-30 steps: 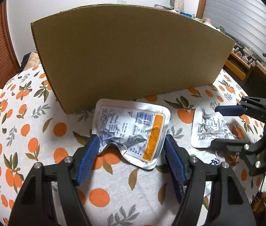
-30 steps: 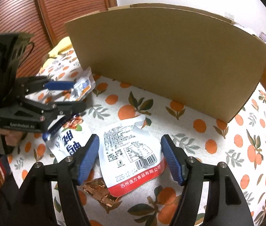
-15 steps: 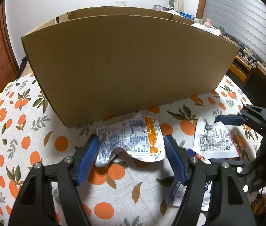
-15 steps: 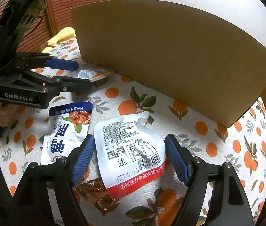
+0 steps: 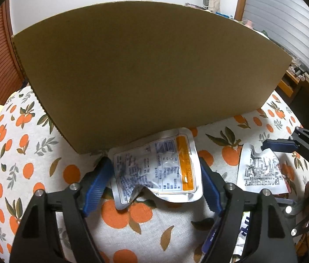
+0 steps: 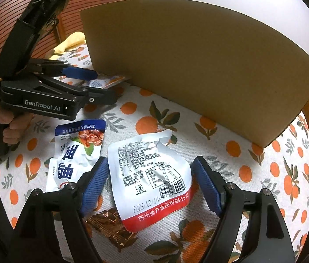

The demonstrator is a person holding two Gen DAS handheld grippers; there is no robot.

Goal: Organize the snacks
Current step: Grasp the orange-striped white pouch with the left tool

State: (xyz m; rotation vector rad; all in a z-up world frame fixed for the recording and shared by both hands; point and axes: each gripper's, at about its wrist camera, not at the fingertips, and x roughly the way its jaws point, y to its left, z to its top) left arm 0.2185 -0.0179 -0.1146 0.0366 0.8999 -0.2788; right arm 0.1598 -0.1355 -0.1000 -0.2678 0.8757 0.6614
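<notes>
A silver snack pouch with an orange stripe (image 5: 154,168) lies on the orange-print tablecloth (image 5: 34,164), right against the base of the cardboard box (image 5: 150,65). My left gripper (image 5: 154,164) is open, its blue pads flanking the pouch's two sides. A white pouch with a red stripe (image 6: 150,179) lies flat between the pads of my right gripper (image 6: 150,160), whose jaws are opening and do not press on it. In the right wrist view the left gripper (image 6: 105,85) sits at the box's (image 6: 198,70) near corner. The right gripper (image 5: 268,173) shows at the right edge of the left wrist view.
A blue-and-white snack pouch (image 6: 75,153) and a copper-coloured foil wrapper (image 6: 108,225) lie left of the red-striped pouch. A hand (image 6: 1,118) holds the left gripper's handle. The tall box wall blocks the far side. A yellow cloth (image 6: 73,40) lies beyond the table's left edge.
The right jaws have spread wider around the red-striped pouch. The left gripper has shifted toward the box, uncovering the blue-and-white pouch in the right wrist view.
</notes>
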